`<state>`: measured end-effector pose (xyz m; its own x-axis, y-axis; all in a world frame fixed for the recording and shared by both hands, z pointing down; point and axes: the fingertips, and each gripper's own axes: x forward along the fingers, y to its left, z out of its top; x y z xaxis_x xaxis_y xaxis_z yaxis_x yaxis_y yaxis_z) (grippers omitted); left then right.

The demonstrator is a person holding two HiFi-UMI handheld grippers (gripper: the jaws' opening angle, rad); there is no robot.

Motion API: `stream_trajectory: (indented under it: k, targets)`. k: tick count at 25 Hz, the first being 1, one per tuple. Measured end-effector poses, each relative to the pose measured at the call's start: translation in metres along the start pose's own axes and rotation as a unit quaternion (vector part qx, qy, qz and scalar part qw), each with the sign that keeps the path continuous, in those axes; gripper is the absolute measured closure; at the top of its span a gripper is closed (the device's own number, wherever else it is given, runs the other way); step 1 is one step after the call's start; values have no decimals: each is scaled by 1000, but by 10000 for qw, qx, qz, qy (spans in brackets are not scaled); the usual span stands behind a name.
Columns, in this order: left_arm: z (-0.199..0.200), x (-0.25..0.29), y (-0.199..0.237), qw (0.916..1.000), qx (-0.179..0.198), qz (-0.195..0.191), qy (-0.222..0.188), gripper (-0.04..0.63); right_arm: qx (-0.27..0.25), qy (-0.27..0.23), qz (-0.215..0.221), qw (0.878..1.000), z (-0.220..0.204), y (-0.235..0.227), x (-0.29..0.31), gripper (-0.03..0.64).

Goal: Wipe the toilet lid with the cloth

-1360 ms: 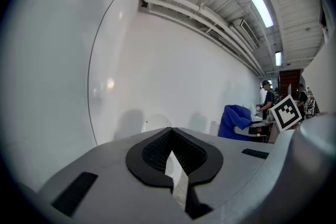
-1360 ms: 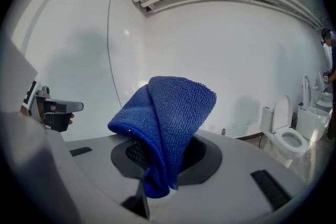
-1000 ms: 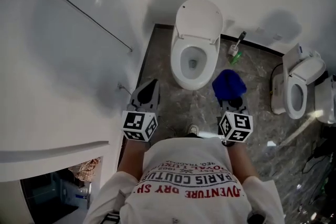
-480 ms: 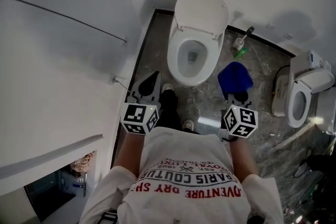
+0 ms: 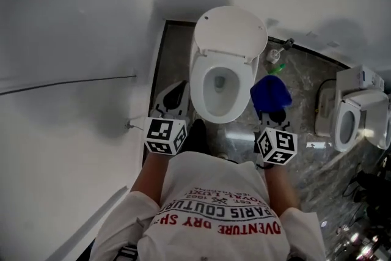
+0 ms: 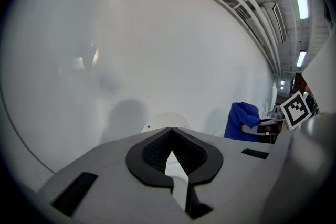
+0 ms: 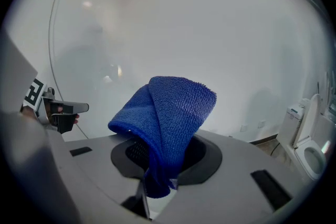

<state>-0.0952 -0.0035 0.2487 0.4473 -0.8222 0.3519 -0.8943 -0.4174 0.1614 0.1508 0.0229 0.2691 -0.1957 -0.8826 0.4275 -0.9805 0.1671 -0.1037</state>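
The white toilet stands against the wall with its lid [image 5: 230, 32] raised and its bowl [image 5: 218, 87] open. My left gripper [image 5: 176, 92] hangs shut and empty at the bowl's left side. Its jaw tips meet in the left gripper view, where the left gripper [image 6: 170, 132] points at the white wall and the lid [image 6: 160, 119] shows just beyond. My right gripper [image 5: 273, 112] is to the right of the bowl, shut on a folded blue cloth [image 5: 270, 95]. In the right gripper view the blue cloth [image 7: 170, 113] sticks up out of the right gripper [image 7: 157, 176].
A toilet brush [image 5: 275, 55] with a green base stands on the grey marble floor [image 5: 302, 88] right of the toilet. A second white toilet [image 5: 353, 119] is at the far right. White walls close in on the left and behind. The person's dark shoe [image 5: 195, 133] is near the bowl.
The person has stepped closer to the toilet, so the bowl now sits between the two grippers. The right gripper still holds the cloth; the left stays empty.
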Motion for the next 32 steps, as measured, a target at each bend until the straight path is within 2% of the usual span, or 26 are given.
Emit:
stream_trajectory:
  k: [6,9,14,18,23,29,32]
  targets:
    - [12,84,70,9984,-53,-541,148,588,-6,101,-161,9998,17,28,95,529]
    - [11,116,94,9976,10,-655,223,588,-14,188,-160,9997,20,38,136,529]
    - [-2,156,122,9983,-82,-475,337,588,-90,314,-45,9995,18,44,197,529]
    - [-17,183,131,9980,-154,-495,361,589,-119,273,135,9995,12,50,247,529]
    - [-29,199,144,9986,-209,-391,293,588,-152,118,521,9985,8,75,299,529]
    - [-51,222,160,9988,-334,-164,315,589,134,257,945,9951,-20,96,356,529]
    - [-67,228,172,9983,-402,20,411,589,108,313,1181,9924,-34,113,379,529]
